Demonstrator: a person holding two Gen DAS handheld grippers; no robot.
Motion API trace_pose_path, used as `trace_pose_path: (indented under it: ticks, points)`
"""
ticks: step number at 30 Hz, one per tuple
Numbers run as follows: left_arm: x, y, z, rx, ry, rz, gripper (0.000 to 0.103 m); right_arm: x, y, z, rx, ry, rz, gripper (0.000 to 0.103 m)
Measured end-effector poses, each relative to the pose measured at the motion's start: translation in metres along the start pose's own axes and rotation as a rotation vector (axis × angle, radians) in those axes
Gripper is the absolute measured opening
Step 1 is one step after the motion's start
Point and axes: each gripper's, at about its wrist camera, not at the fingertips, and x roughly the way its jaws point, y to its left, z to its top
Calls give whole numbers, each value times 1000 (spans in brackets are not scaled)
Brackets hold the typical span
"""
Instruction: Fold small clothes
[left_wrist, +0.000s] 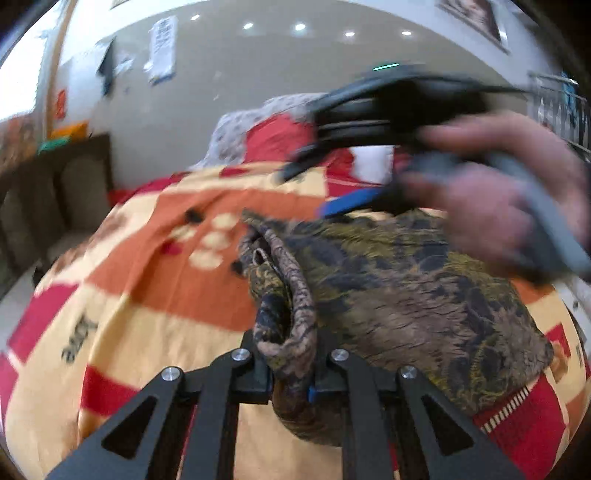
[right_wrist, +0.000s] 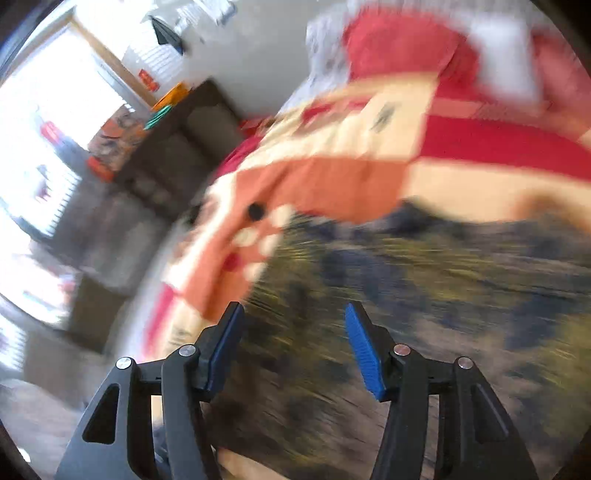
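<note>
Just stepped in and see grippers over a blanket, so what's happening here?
A person with a handheld gripper in each hand is folding a small dark patterned garment on a red, orange and cream blanket. The left gripper is shut on a bunched edge of the garment. The right gripper is open and empty above the cloth; its view is motion-blurred. The right hand shows in the left view.

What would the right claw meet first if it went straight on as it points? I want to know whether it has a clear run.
Probably the patterned olive-brown garment: the open right claw points onto it, nothing lying between. The view is blurred, so depth is unclear.
</note>
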Motion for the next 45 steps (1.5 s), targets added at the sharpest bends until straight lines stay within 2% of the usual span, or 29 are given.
trace_pose_path:
  ticks: [2, 5, 12, 15, 17, 18, 19, 21, 24, 30, 35, 39, 42, 45]
  points:
    - [-3, -7, 7, 23, -21, -22, 12, 24, 2, 20, 28, 59, 2, 72]
    - [-8, -15, 13, 51, -53, -48, 12, 52, 16, 41, -40, 130, -51, 72]
    - [-6, -27, 17, 77, -64, -87, 11, 114, 50, 57, -256, 298, -323, 72]
    - [-10, -30, 18, 79, -67, -99, 11, 134, 59, 58, -311, 355, -472, 72]
    - [-12, -29, 18, 78, -69, -100, 11, 143, 61, 58, -334, 382, -521, 60]
    - [-12, -29, 18, 77, -68, -103, 11, 145, 61, 58, -337, 393, -536, 43]
    - [-13, -28, 17, 76, -69, -106, 11, 143, 59, 58, -332, 394, -542, 32]
    - [-19, -31, 18, 87, -79, -110, 10, 131, 55, 60, -303, 373, -506, 27]
    - [-30, -43, 18, 107, -95, -121, 10, 100, 45, 61, -254, 332, -444, 25]
    - [-54, -83, 24, 158, -135, -178, 10, 7, 13, 57, -169, 228, -343, 25]
    - [-69, -141, 27, 240, -157, -281, 10, -73, -34, 43, -125, 179, -367, 25]
    - [-70, -202, 24, 323, -157, -381, 10, -127, -80, 28, -84, 151, -411, 25]
    - [-61, -243, 16, 383, -132, -431, 10, -158, -119, 19, -54, 137, -435, 24]
    - [-41, -273, 2, 437, -88, -451, 10, -168, -150, 12, -36, 135, -460, 24]
